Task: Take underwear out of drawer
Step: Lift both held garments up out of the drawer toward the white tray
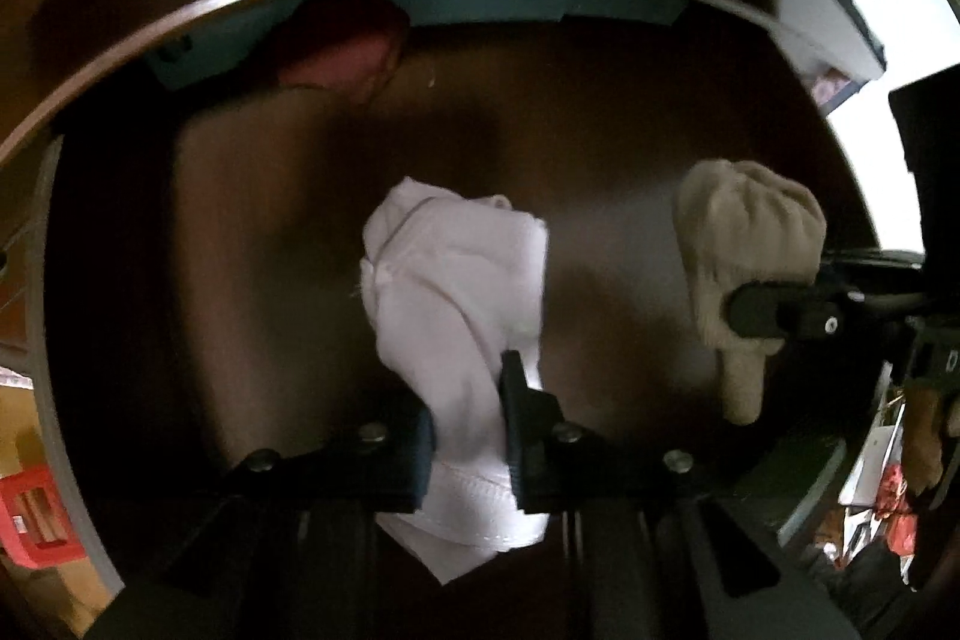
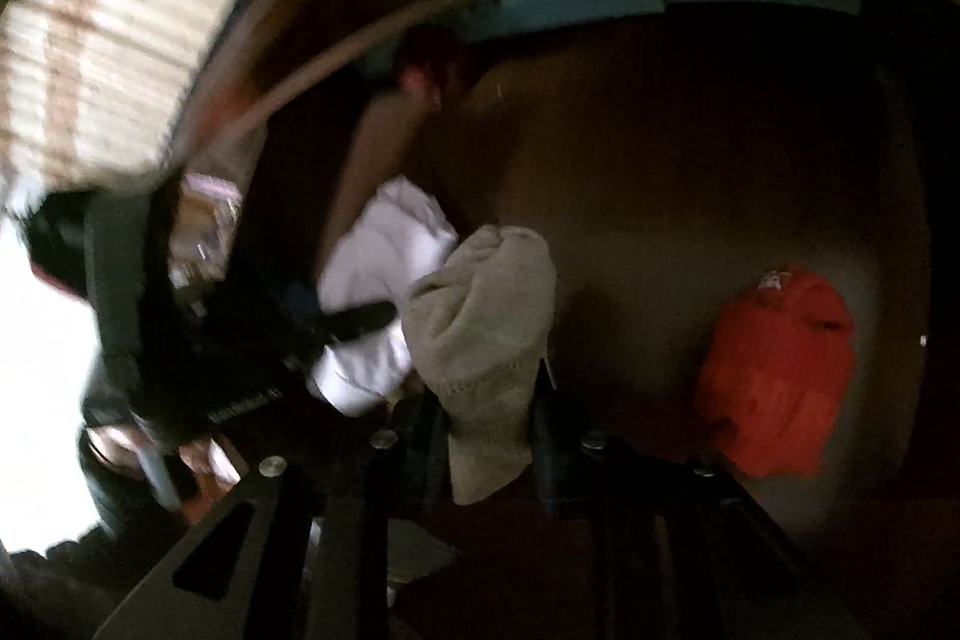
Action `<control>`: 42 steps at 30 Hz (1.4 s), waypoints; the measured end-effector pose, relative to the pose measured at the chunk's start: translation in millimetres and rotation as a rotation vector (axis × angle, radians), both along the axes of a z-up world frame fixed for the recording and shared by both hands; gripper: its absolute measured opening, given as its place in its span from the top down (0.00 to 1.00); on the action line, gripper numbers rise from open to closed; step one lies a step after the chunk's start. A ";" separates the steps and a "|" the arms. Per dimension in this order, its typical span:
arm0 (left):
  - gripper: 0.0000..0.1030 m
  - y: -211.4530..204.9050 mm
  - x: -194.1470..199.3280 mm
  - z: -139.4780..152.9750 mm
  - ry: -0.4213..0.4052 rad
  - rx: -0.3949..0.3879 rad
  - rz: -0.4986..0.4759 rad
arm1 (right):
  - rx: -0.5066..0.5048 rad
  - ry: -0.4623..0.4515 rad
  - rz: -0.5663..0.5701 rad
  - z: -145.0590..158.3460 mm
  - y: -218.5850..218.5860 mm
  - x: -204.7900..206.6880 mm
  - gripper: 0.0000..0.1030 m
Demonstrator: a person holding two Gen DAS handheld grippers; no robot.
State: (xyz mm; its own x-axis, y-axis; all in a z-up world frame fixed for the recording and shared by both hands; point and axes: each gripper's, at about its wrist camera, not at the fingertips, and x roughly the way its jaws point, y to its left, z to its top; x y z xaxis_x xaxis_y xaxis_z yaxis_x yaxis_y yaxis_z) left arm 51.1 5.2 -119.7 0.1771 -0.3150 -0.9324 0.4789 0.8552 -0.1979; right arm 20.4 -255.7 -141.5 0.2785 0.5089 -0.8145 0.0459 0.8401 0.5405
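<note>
The left hand-held gripper (image 1: 468, 418) is clamped on the white underwear (image 1: 462, 280), held above the dark brown drawer (image 1: 600, 130) floor. The right hand-held gripper (image 2: 489, 436) is clamped on the beige underwear (image 2: 486, 328), just beside it. An orange garment (image 2: 780, 376) lies on the drawer floor; a reddish garment (image 1: 342, 58) lies at the back

A white underwear piece (image 1: 456, 280), soft and crumpled with a stitched hem showing at its lower end, hangs bunched above the dark brown drawer (image 1: 630, 130) floor, around its middle. A beige underwear piece (image 2: 486, 340), thicker and gathered into folds, hangs just beside it, toward the drawer's right side. An orange-red underwear piece (image 2: 780, 376) lies crumpled on the drawer floor near the right wall. A dark red piece (image 1: 342, 58) sits tucked in the back left corner.
</note>
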 end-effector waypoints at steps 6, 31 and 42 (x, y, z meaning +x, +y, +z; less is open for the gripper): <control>0.84 10.9 -15.8 10.0 -0.024 -0.138 0.053 | 0.063 -0.124 -0.133 26.5 4.0 -13.9 0.75; 0.83 13.1 -49.9 124.1 -0.276 -0.365 0.072 | 0.033 -0.376 -0.234 124.2 1.9 -62.1 0.75; 0.83 -1.1 -42.0 178.0 -0.403 -0.408 0.029 | -0.027 -0.510 -0.263 179.7 -12.0 -65.6 0.75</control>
